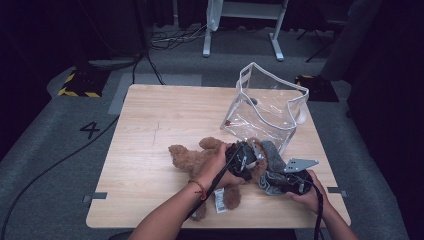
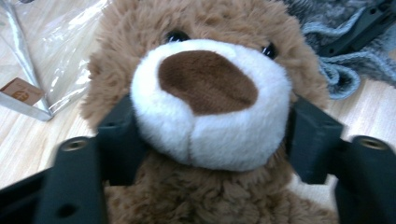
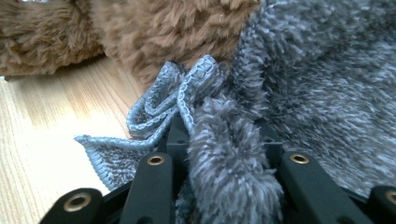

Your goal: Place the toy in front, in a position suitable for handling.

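Lying on its back near the front edge of the wooden table (image 1: 150, 115), head pointing right: a brown teddy bear (image 1: 200, 160), with a white label by its near leg. Bracketing the bear's white muzzle (image 2: 210, 107) on both sides: the left gripper (image 1: 242, 159), its black pads touching the plush at either cheek and grasping the snout, though how firmly cannot be told. Resting just right of the bear's head and touching it: a fuzzy grey cloth (image 1: 272, 155), partly bunched. Clamping a fold of that cloth near its ribbed hem (image 3: 187, 93): the right gripper (image 1: 295, 181), jaws clenched on the fabric, with pile spilling up between them. Standing upright on the far right part of the table, just beyond the bear's head: a clear plastic bag (image 1: 265, 107) with white trim and handles, open at the top. Hanging at the bag's lower left corner: a small brown tag (image 2: 21, 91).
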`<state>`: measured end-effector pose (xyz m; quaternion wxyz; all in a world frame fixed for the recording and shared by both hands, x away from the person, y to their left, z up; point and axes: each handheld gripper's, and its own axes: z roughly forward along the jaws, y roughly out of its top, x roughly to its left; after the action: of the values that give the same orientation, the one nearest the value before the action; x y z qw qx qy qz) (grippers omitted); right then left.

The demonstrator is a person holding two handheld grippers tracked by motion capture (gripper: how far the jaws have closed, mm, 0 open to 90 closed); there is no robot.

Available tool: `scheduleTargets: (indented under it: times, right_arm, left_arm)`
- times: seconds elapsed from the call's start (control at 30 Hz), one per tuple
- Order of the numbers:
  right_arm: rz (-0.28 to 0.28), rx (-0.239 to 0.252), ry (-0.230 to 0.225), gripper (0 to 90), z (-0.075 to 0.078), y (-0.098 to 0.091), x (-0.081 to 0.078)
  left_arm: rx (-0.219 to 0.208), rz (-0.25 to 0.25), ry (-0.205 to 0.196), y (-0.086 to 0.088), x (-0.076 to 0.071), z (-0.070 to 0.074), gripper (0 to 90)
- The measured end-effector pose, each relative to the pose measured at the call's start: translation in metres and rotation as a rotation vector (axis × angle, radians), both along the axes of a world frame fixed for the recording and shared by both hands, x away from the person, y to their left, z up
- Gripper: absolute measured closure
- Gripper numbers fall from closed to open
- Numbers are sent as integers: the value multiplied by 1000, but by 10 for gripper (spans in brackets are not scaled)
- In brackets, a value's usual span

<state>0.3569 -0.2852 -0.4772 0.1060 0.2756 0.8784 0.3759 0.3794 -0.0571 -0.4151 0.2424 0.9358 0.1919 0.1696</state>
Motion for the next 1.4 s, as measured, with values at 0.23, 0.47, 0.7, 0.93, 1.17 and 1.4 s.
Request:
scheduleTargets:
  times: [0.23,0.47,0.7,0.93,1.17,1.4]
  right_arm:
    - [-12,29,-18,682,5,-7,-2]
    - [-74,76,-49,695,16,-27,-4]
    - [-97,121,-65,709,22,-26,0]
    - [22,262,-159,715,49,5,-5]
    - [86,360,-231,720,73,36,3]
    - [159,339,-230,720,77,58,2]
  left_arm:
    - [-87,19,-82,11,-8,5,481]
    - [-533,-33,-100,70,-12,34,484]
    - [-954,-202,-35,98,-21,21,468]
    - [-914,-204,-13,108,-24,4,410]
    - [-778,-85,126,147,-18,3,158]
    - [-637,-91,126,148,-24,-10,145]
